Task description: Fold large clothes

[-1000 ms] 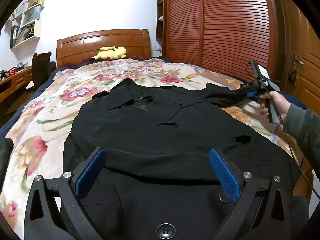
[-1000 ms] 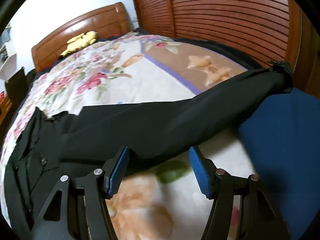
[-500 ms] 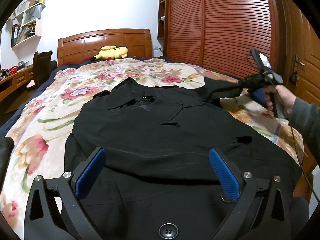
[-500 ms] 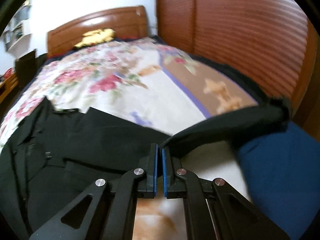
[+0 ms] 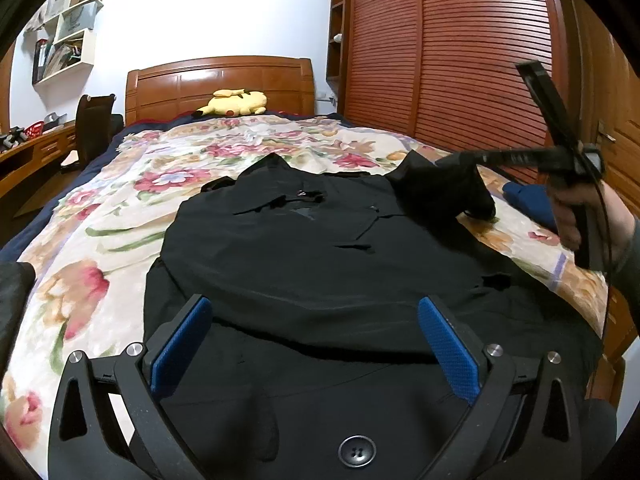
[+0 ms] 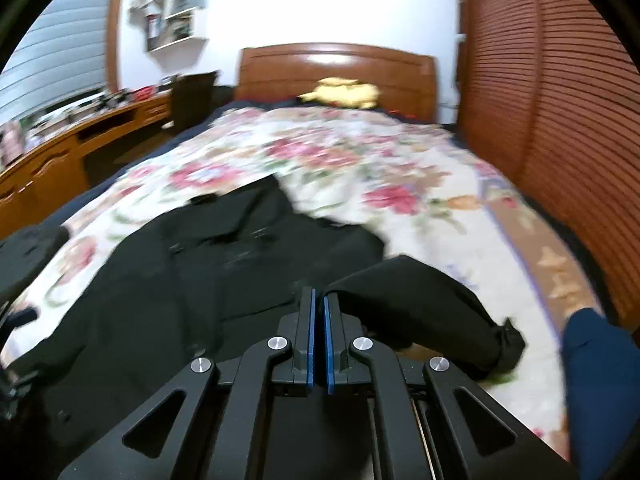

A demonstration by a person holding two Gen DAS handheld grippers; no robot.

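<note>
Garment: a black coat (image 5: 320, 264) lies front-up on the floral bedspread (image 5: 100, 248), collar toward the headboard (image 5: 218, 80), hem toward the operator; spread flat, presumably so each fold can be laid over a level body panel.
Sleeve: the coat's right-hand sleeve (image 6: 420, 304) is raised off the bedspread and doubled over, its cuff end drooping near the bed edge; in the left wrist view it hangs bunched beside the collar area; judged to be on its way inward across the chest.
Right gripper (image 6: 318, 340): jaws together, with only a thin gap between the blue pads; the sleeve fabric emerges just beside the tips, so the grip appears to be on the sleeve; the pinch point itself is hidden.
Left gripper (image 5: 316, 344): jaws wide apart; poised low over the hem region, holding nothing; a coat button (image 5: 357, 451) shows below it; position suits pinning the lower panel while the sleeve crosses.
Step in hand: first sleeve fold; task judged early, body still unfolded.
Risk: the slack cuff may trail or bunch under the fold; right view is motion-blurred, so fine detail is uncertain.
Surroundings: yellow plush toy (image 5: 234, 102) at the headboard, well apart from the coat.
</note>
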